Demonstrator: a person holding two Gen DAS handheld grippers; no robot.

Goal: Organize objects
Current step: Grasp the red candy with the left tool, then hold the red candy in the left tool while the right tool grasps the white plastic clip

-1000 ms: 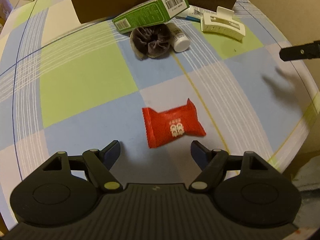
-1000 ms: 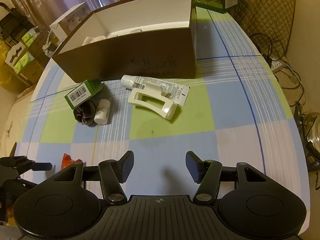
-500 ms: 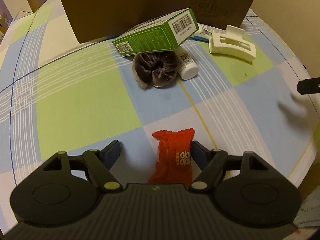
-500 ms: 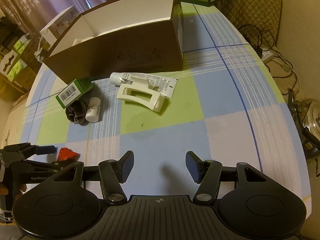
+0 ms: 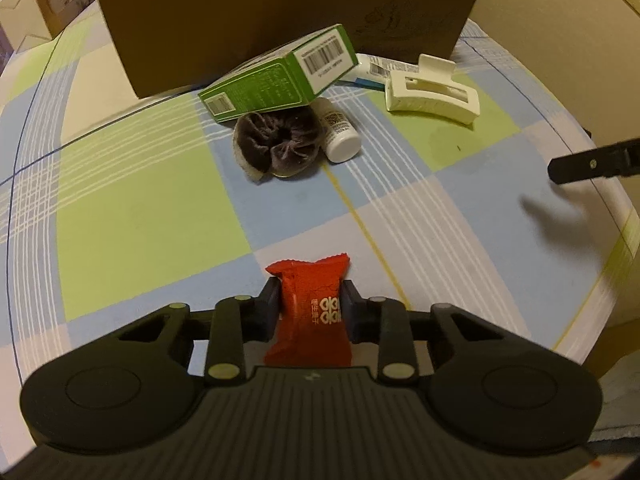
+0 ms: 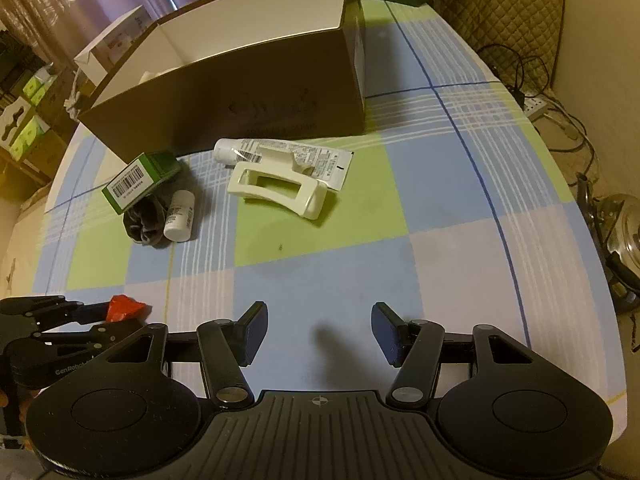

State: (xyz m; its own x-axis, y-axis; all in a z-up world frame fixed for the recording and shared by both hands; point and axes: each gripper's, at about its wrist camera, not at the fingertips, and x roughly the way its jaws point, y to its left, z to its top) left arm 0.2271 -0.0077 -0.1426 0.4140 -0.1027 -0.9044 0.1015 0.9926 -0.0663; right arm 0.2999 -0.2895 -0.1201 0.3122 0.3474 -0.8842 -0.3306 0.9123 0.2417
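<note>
A red snack packet [image 5: 316,280] stands on edge between the pads of my left gripper [image 5: 310,300]. Its jaws are closing and both pads press on the packet's sides, low over the checked tablecloth [image 5: 120,200]. In the right wrist view the same packet [image 6: 124,307] shows at the lower left in the left gripper [image 6: 100,316]. My right gripper [image 6: 318,328] hangs open over bare cloth with nothing between its fingers. Further back lie a green box [image 5: 276,76], a dark scrunchie [image 5: 276,146], a small white bottle [image 5: 340,132], a white hair claw [image 5: 432,94] and a white tube [image 6: 280,152].
An open brown cardboard box [image 6: 240,96] stands behind the loose items, with something white inside. The table's rounded edge [image 6: 592,260] runs down the right, with cables and a metal object on the floor beyond. Small cartons [image 6: 116,48] sit at the far left.
The left gripper moved forward over the red packet, which turned on edge, and its jaws closed onto it. The right gripper kept its opening and barely moved.
</note>
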